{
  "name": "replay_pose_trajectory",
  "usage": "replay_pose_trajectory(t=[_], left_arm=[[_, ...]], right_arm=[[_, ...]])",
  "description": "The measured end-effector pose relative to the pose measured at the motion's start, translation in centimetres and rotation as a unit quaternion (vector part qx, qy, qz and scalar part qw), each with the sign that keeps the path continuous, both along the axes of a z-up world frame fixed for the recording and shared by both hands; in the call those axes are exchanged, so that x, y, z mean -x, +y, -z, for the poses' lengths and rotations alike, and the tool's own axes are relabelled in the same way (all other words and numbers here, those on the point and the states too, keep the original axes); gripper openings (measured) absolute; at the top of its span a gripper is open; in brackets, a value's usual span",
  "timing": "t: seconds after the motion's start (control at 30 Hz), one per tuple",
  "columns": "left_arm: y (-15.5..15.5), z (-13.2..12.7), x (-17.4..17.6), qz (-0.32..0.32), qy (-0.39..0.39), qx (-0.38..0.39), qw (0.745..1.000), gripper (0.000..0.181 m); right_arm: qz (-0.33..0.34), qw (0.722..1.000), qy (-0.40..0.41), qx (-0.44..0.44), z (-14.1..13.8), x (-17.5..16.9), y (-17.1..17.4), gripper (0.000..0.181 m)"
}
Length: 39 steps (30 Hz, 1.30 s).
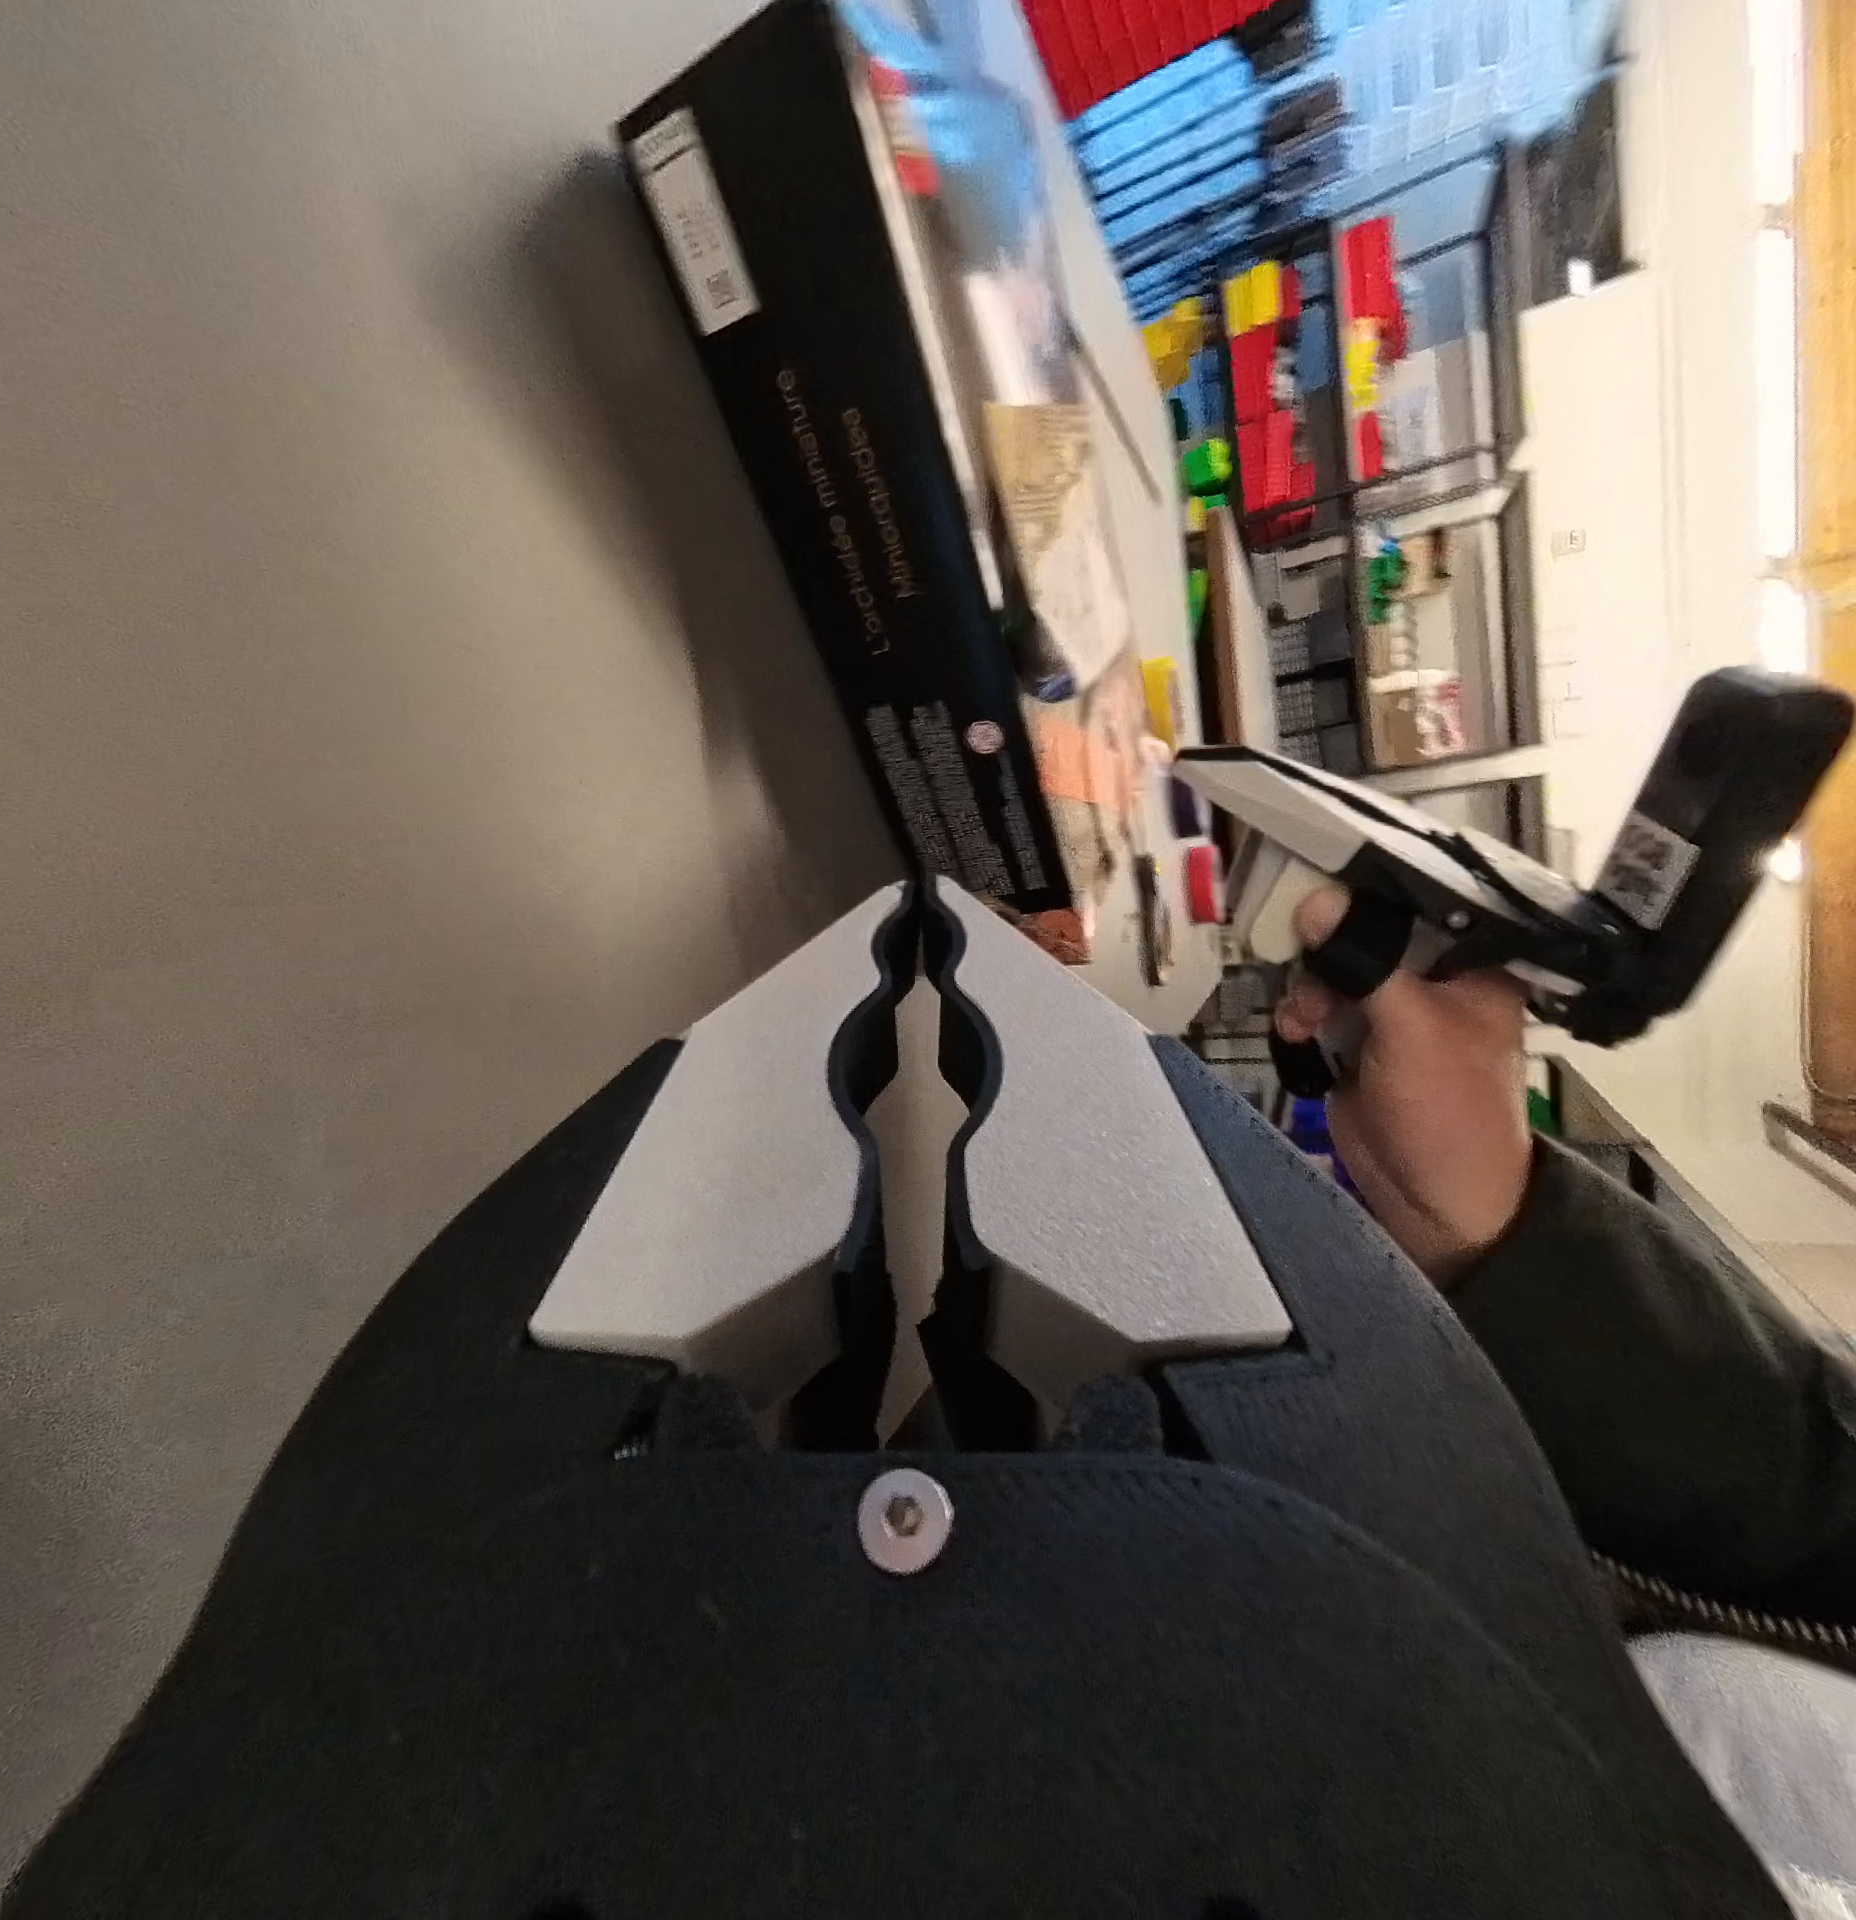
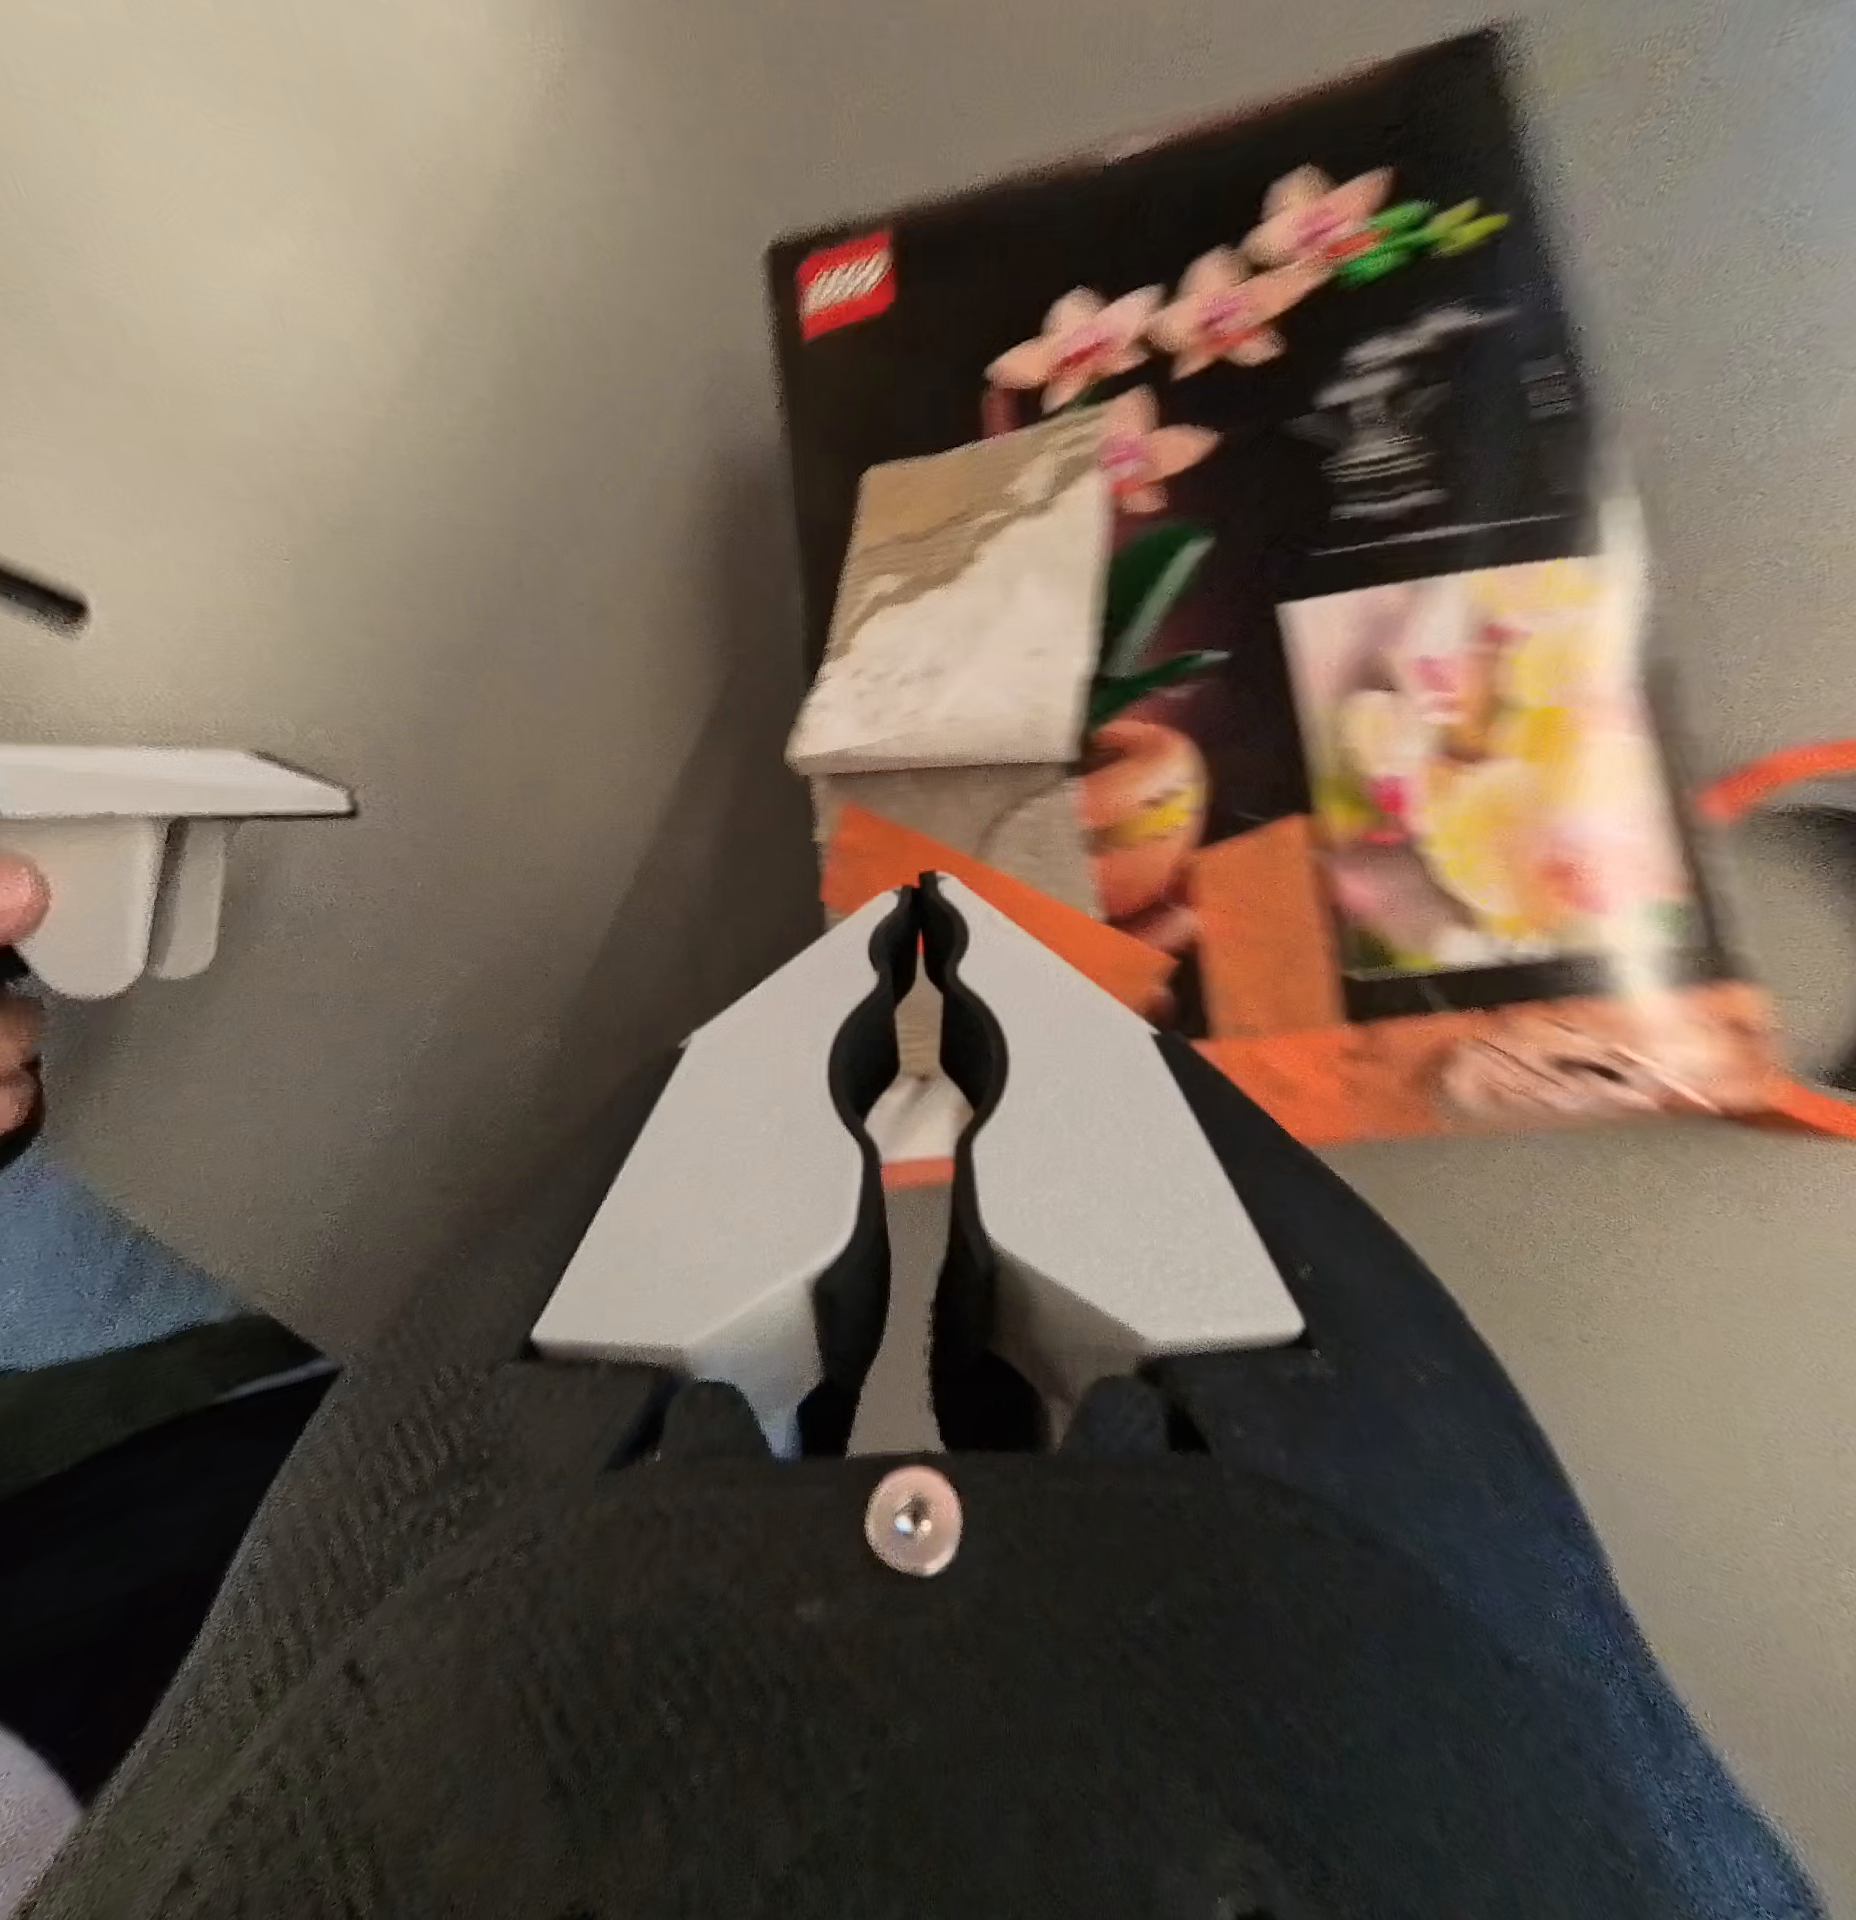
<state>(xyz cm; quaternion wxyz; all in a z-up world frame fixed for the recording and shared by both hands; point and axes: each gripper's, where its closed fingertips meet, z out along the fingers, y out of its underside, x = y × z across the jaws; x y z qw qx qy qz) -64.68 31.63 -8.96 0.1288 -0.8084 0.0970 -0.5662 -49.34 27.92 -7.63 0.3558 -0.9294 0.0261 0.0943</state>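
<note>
Left wrist view catches the black box [image 1: 841,499] edge-on: narrow side panel with a white sticker near the far end, plus blurry shelving [image 1: 1402,436] stuffed with red, blue and yellow bins way behind. Also shows the right gripper [image 1: 1194,774] off to the side, gripped by a hand [image 1: 1423,1091] in a dark sleeve.

Right wrist view gives the box front instead [image 2: 1163,436]: printed pink flowers, a red logo square in one corner. On it, a torn white-and-tan paper piece [image 2: 955,623] and a clear crinkly bag [image 2: 1495,769] of pale bits, with orange paper [image 2: 1319,1081] underneath. Orange-rimmed round thing [image 2: 1817,935] at the far edge, too blurred to identify.

Left gripper [image 1: 922,891]: tips pressed together, nothing between them, nosed right up at the box's near corner; actual contact impossible to tell. Right gripper [image 2: 922,894]: tips together too, empty, pointing at the orange paper's edge.

Plenty of bare grey surface [image 1: 280,727] on the open side of the box. Fingers pale matte plastic with wavy black rubber pads [image 1: 862,1091]; black textured body behind.
</note>
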Motion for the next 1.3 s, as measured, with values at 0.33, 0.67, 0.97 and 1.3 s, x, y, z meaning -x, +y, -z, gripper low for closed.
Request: replay_pose_trajectory(t=[0.33, 0.67, 0.97, 1.3], left_arm=[[-3.8, -3.4, -4.3, 0.207, -0.029, -0.162, 0.964, 0.000], [-2.5, -3.3, -3.2, 0.242, 0.006, -0.160, 0.957, 0.000], [-2.5, -3.2, -3.3, 0.252, 0.018, -0.158, 0.955, 0.000], [-4.2, -4.0, -4.5, 0.269, -0.002, -0.137, 0.953, 0.000]], right_arm=[[0.049, 0.988, 0.131, -0.073, -1.0, -0.3, -3.7, 0.000], [0.124, 0.944, 0.298, -0.061, 1.4, -0.1, 0.0, 0.000], [0.130, 0.941, 0.312, 0.027, 4.1, -0.6, -0.4, 0.000], [0.124, 0.907, 0.398, 0.063, 3.0, -5.6, -3.7, 0.000]])
